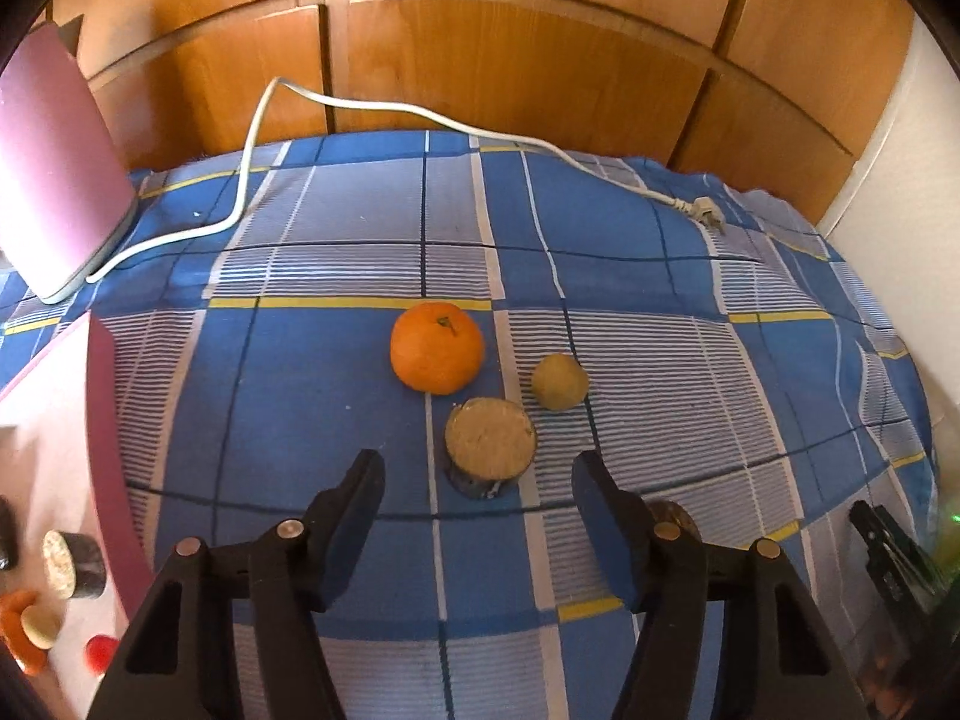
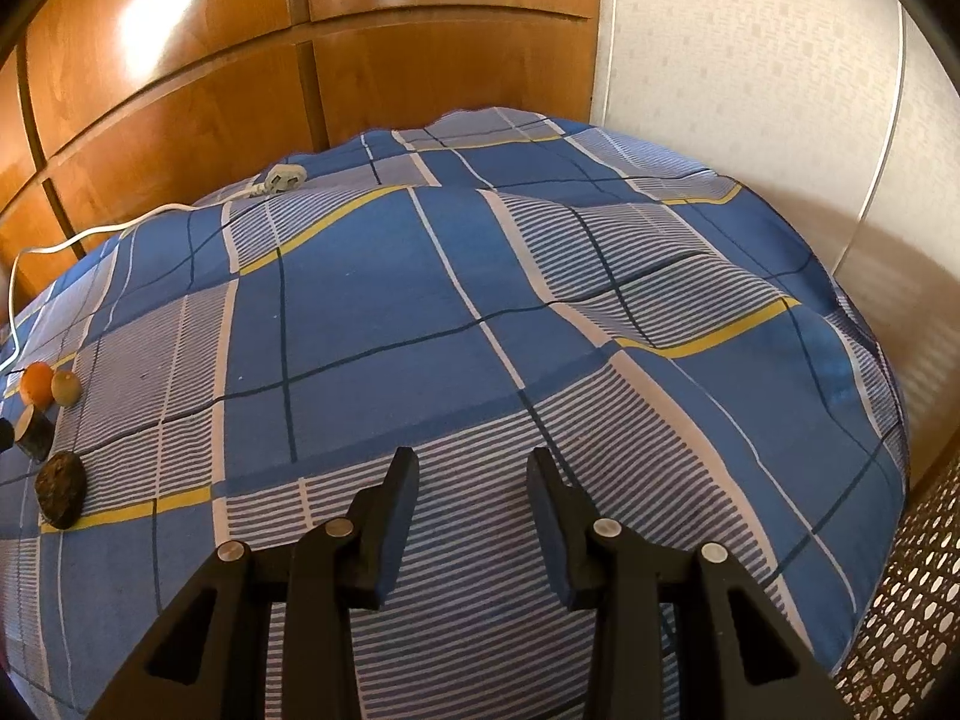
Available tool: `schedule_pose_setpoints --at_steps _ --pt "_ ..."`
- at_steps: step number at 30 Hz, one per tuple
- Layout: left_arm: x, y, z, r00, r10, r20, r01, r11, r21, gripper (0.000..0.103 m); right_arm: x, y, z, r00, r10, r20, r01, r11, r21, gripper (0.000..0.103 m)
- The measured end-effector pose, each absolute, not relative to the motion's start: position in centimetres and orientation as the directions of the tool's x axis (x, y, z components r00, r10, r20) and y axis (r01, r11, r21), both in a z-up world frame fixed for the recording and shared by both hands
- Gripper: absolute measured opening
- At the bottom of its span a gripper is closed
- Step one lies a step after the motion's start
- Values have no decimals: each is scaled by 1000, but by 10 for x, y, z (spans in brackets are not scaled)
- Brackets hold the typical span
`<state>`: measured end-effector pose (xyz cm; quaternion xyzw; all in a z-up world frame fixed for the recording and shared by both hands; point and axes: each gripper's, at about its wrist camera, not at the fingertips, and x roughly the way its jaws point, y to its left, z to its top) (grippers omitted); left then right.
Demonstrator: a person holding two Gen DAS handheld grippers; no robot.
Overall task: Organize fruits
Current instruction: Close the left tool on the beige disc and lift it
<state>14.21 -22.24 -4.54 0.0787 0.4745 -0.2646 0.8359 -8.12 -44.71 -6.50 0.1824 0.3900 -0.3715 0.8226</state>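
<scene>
Left wrist view is looking down along the left gripper [image 1: 480, 483], whose jaws are standing apart with nothing pressed between them; the pads are hanging just short of a cut fruit piece [image 1: 491, 447] with a pale flat face and a dark rind. That piece is lying on the blue checked cloth [image 1: 300, 390], just in front of the gap between the fingers. Beyond it an orange [image 1: 437, 347] is sitting with its stem up, and a small greenish-brown fruit [image 1: 559, 381] is resting to the right of the orange, near both but touching neither. A dark round fruit [image 1: 672, 516] is peeking out behind the right finger. At the left edge a pink tray [image 1: 54, 420] is holding another cut piece [image 1: 72, 564] and some orange and red items, too blurred to identify. A white cable [image 1: 420, 114] is trailing across the far side of the cloth to a plug [image 1: 705, 207], in front of wooden cabinet doors [image 1: 540, 60].

Right wrist view is showing the right gripper [image 2: 472, 480] hanging over bare cloth, its jaws narrowly apart and holding nothing. Far to the left, well apart from it, the orange [image 2: 37, 383], the small greenish fruit [image 2: 65, 387], the cut piece [image 2: 33, 429] and the dark fruit [image 2: 60, 489] are lying in a loose cluster.
</scene>
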Motion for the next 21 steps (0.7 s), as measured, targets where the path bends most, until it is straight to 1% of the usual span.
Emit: schedule_pose_setpoints --at_steps 1,4,5,8,10,13,16,21 --pt "145 -225 -48 408 -363 -838 515 849 -116 62 -81 -447 -65 419 -471 -776 755 656 9 38" --pt "152 -229 -58 381 -359 -852 515 848 -127 39 -81 -447 -66 419 -479 -772 754 657 2 41" --pt "153 -230 -61 367 -369 -854 514 846 -144 37 -80 -446 -66 420 -481 -769 754 657 1 42" --pt "150 -228 -63 371 -383 -846 517 842 -154 37 -80 -445 -68 423 -487 -764 755 656 -1 45" --pt "148 -224 -62 365 -395 -843 510 842 -174 37 -81 -445 -68 423 -493 -760 756 654 -3 50" --pt "138 -214 -56 373 -409 -833 512 839 -183 37 -81 -444 -70 427 -503 -751 761 649 -2 55" --pt "127 -201 -47 387 -418 -822 507 841 -189 37 -81 -442 -71 430 -516 -741 762 647 -9 58" --pt "109 -177 -33 417 -427 -802 485 851 -202 37 -80 -442 -73 428 -525 -736 765 643 -15 59"
